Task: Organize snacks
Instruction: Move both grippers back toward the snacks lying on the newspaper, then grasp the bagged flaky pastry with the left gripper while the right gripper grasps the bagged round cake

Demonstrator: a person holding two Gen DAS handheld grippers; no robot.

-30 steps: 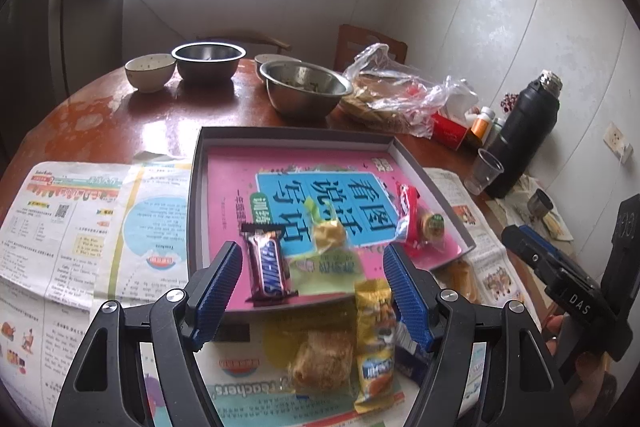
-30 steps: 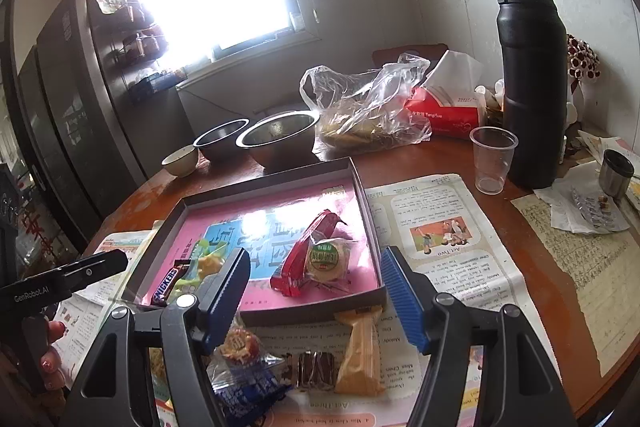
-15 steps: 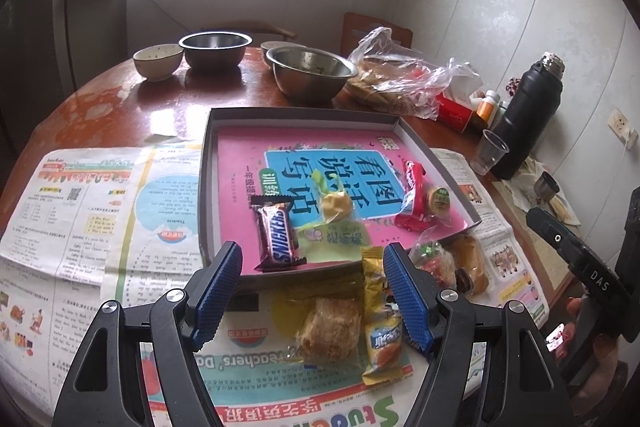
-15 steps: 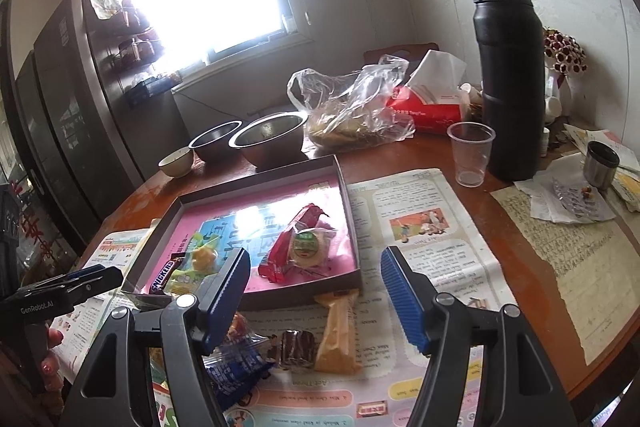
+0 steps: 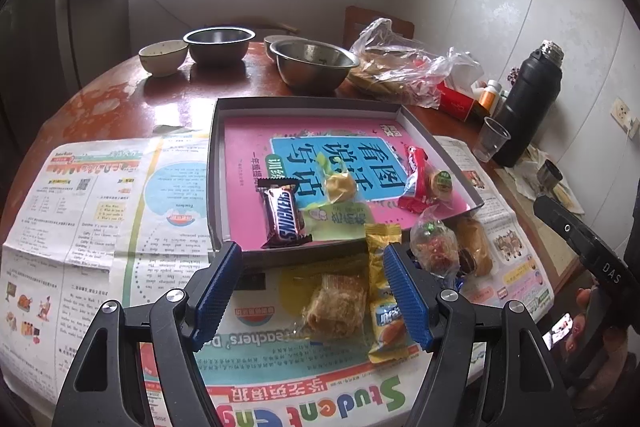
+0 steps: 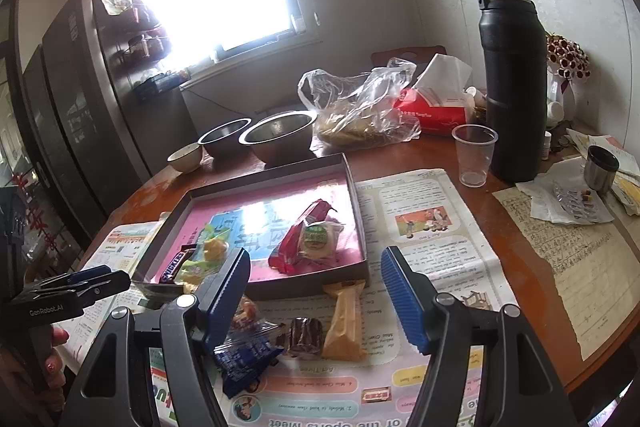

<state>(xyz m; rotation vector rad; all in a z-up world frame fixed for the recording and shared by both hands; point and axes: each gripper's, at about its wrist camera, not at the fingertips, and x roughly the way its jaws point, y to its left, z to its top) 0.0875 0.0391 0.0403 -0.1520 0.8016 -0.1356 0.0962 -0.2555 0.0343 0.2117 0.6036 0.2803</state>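
A shallow grey tray (image 5: pixel 214 167) lined with a pink book holds a Snickers bar (image 5: pixel 284 217), a yellow candy (image 5: pixel 340 187), a red packet (image 5: pixel 416 179) and a round biscuit (image 5: pixel 442 183). On the newspaper in front lie a clear-wrapped pastry (image 5: pixel 336 305), a yellow packet (image 5: pixel 384 291) and a bag of sweets (image 5: pixel 434 247). My left gripper (image 5: pixel 312 251) hangs open above the pastry, empty. My right gripper (image 6: pixel 315 255) is open and empty above an orange packet (image 6: pixel 346 319), a brown chocolate (image 6: pixel 306 337) and a blue wrapper (image 6: pixel 244 355), near the tray's (image 6: pixel 358 211) front right corner.
Beyond the tray stand two steel bowls (image 5: pixel 314 67), a ceramic bowl (image 5: pixel 163 55), a plastic bag of food (image 6: pixel 360 107) and a red tissue box (image 6: pixel 434 107). A black thermos (image 6: pixel 514 83), a plastic cup (image 6: pixel 474 155) and papers (image 6: pixel 572 203) fill the right. The round table's edge (image 6: pixel 608 339) is close.
Both grippers have drawn back a little from the tray, so more newspaper and loose snacks show below them. Their jaws stand as wide as before, and no snack has moved.
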